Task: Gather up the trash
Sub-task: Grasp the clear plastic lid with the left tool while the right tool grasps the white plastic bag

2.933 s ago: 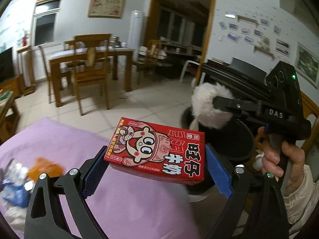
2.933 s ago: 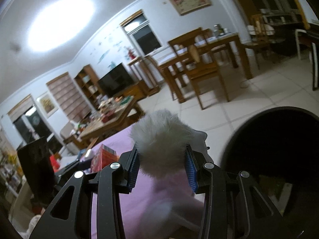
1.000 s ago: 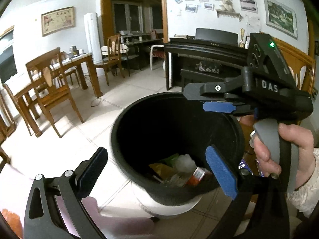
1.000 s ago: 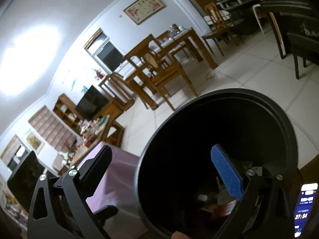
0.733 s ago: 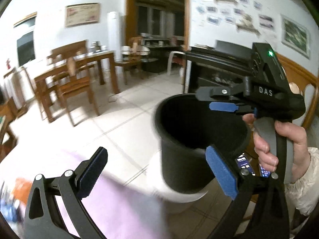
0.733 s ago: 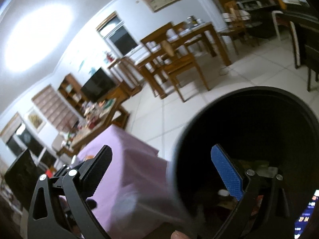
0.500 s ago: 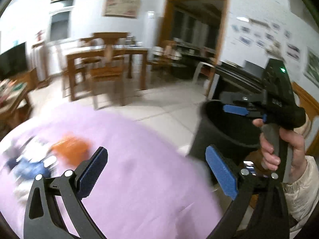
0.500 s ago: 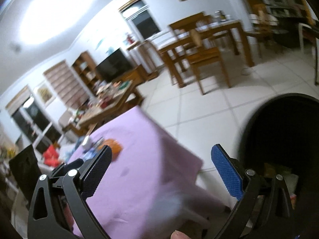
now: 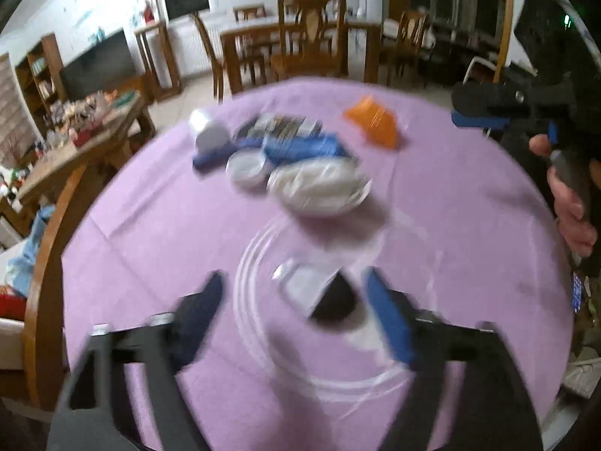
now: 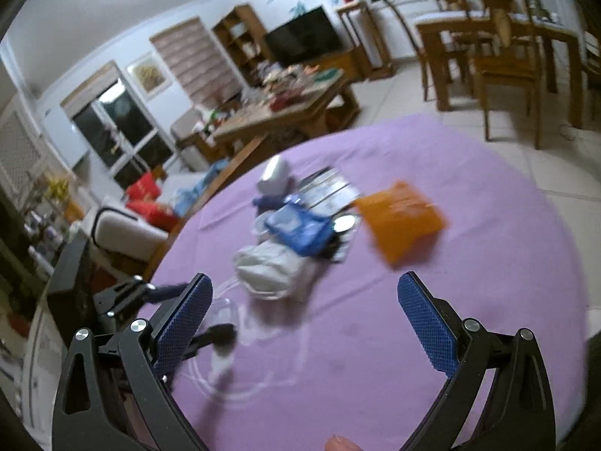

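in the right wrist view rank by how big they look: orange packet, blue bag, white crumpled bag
1. orange packet
2. white crumpled bag and blue bag look alike in size; motion blur and overlap leave their order unsure.

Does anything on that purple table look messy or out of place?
Yes. A heap of litter sits mid-table on the purple cloth: blue wrappers, crumpled white plastic, small round lids. An orange packet lies apart to its right. Nearer the left gripper, a clear plastic tray lies loose. Nothing looks spilled.

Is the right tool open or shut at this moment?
Open: the right tool shows its blue pads wide apart, nothing between them.
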Action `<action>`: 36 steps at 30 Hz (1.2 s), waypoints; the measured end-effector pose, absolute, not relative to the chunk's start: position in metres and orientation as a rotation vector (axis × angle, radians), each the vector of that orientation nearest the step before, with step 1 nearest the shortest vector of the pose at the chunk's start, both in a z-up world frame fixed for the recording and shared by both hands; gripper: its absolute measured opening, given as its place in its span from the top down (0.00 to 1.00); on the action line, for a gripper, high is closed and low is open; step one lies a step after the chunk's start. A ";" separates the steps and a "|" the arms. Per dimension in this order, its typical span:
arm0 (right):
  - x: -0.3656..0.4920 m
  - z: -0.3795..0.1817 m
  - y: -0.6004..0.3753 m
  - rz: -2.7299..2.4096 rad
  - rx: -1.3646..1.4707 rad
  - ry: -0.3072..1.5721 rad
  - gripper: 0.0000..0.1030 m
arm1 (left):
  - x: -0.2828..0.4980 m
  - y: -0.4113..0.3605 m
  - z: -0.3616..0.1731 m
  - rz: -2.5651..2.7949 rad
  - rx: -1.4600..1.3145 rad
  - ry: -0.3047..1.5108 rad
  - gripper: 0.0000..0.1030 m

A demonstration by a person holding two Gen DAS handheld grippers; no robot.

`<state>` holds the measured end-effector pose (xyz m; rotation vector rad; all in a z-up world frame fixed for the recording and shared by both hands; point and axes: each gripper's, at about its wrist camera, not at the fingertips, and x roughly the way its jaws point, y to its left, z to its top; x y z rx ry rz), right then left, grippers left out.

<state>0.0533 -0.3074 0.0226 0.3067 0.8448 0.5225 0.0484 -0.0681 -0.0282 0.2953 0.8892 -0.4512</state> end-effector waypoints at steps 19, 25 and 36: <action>0.110 -0.037 -0.198 0.410 0.059 0.988 0.62 | 0.061 -0.050 -0.046 -0.625 0.253 0.929 0.48; 0.098 -0.032 -0.218 0.486 0.139 0.971 0.74 | 0.054 -0.050 -0.043 -0.623 0.271 0.917 0.48; 0.031 0.032 -0.305 0.561 0.268 0.787 0.74 | 0.035 -0.047 -0.020 -0.628 0.191 0.803 0.48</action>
